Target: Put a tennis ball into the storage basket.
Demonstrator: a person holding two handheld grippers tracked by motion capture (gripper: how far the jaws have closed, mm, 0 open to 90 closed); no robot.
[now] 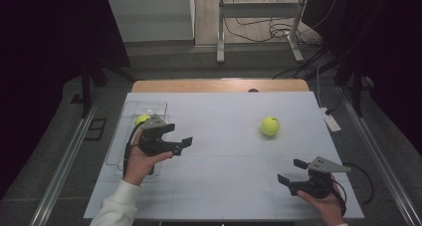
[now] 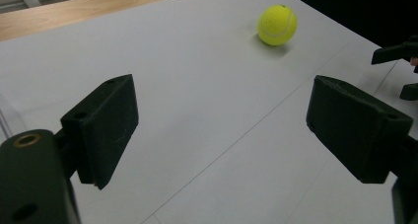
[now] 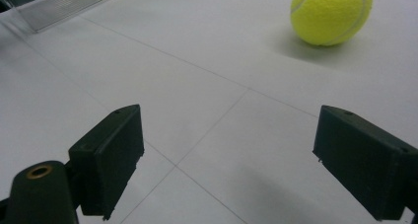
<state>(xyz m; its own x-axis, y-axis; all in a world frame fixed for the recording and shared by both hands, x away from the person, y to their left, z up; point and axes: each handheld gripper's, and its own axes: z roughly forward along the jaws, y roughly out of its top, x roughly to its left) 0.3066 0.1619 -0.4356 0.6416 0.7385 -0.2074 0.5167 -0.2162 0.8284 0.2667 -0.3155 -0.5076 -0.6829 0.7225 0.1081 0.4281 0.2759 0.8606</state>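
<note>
- Two yellow felt tennis balls matter here: one (image 1: 142, 119) already lies in the clear plastic box (image 1: 130, 108) at the left edge of the white surface (image 1: 224, 186), the other ball (image 1: 269, 126) sits free on the right half.
- My left hand-held gripper (image 1: 180, 136) hovers just beside the box, jaws spread, nothing between them.
- My right hand-held gripper (image 1: 292, 170) rests near the front edge, also spread and empty.
- I judge the free ball is next; I should approach low, centre it between the pads (image 3: 367, 167), and close slowly so it does not roll away.
</note>
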